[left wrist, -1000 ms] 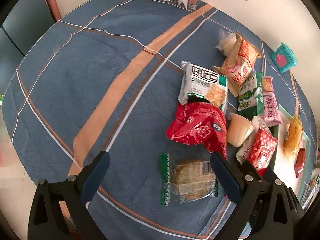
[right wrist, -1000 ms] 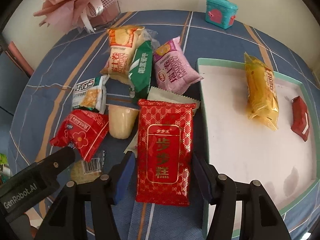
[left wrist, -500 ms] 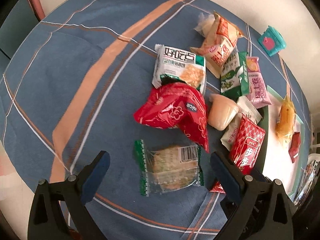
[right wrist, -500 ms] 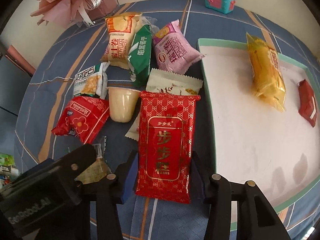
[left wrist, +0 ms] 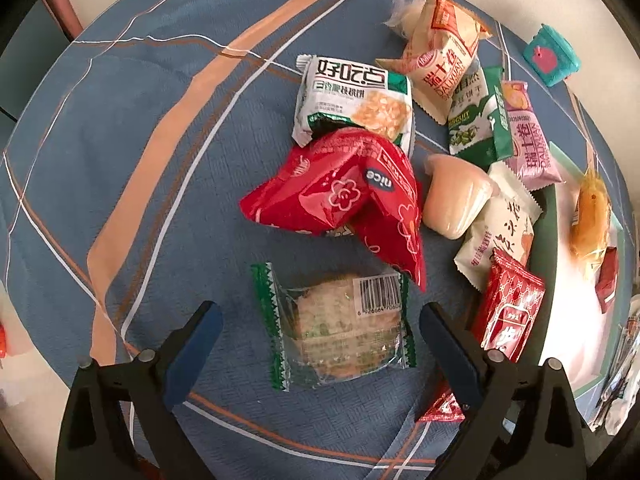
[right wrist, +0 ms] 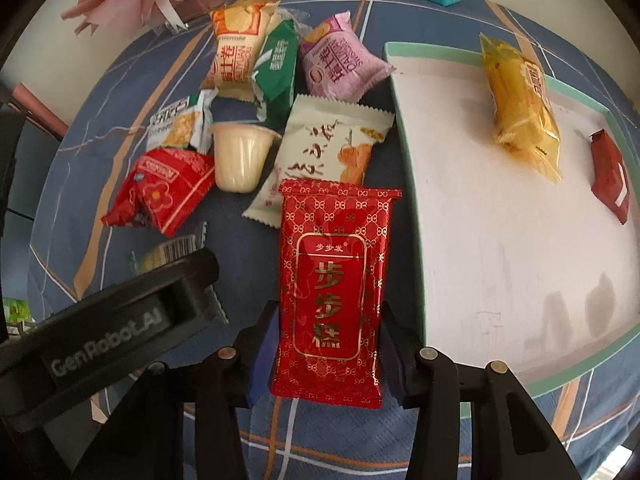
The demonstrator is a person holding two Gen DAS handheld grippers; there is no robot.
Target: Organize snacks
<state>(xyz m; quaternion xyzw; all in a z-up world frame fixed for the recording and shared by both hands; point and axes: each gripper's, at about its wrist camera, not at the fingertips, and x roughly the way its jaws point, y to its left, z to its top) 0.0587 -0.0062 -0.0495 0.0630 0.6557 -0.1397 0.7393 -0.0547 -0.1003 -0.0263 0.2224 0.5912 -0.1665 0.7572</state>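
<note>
Blue plaid cloth (left wrist: 132,152) over the bench, loose snacks heaped beside a white tray (right wrist: 500,240). Red pack (right wrist: 332,296) near the tray's edge: light, foil-slick, soft inside, crushable; best taken across its narrow sides, low down. Right tongs (right wrist: 330,344) just closing, narrowed to the pack's width, pads at or nearly on both edges; firm grip not certain. Left tongs (left wrist: 318,328) wide open, straddling the clear biscuit pack (left wrist: 336,328) without touching; crinkly, brittle contents, best pinched gently across the middle.
</note>
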